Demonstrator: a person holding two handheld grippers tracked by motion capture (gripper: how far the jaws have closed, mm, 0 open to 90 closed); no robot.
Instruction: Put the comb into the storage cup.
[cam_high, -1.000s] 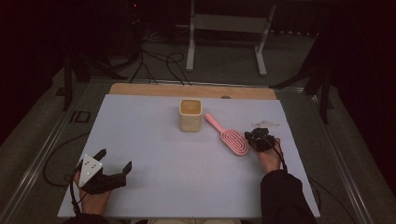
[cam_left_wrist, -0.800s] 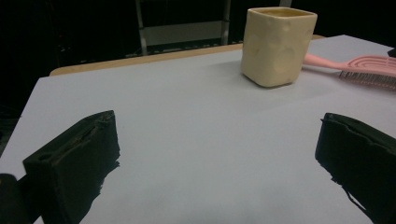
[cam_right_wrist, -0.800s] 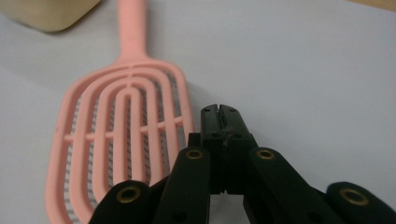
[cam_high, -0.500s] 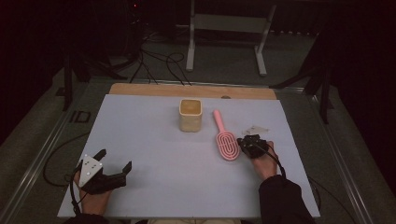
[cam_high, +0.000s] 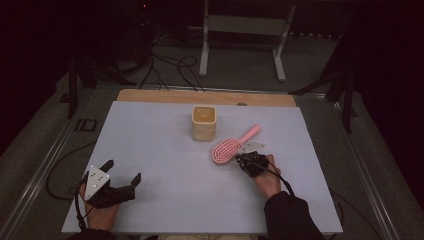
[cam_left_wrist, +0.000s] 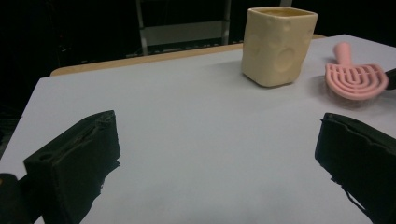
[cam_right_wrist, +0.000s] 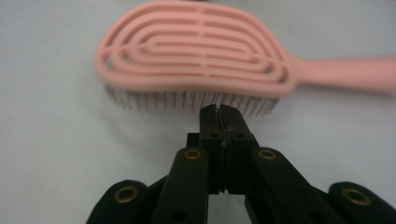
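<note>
The right gripper (cam_high: 248, 162), jaws pressed together and empty, has been swung against the pink hairbrush (cam_high: 229, 148), which was pushed nearer the table's (cam_high: 150, 135) middle; pushing is judged underway.

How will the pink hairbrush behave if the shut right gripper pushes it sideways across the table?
The hairbrush looks like rigid moulded plastic, so it probably stays stiff. It rests bristle-side down on the table, so it will likely slide, not roll. With the right gripper at the head's side and the long handle trailing, it may well pivot. Its open, slotted head suggests it is light.
</note>
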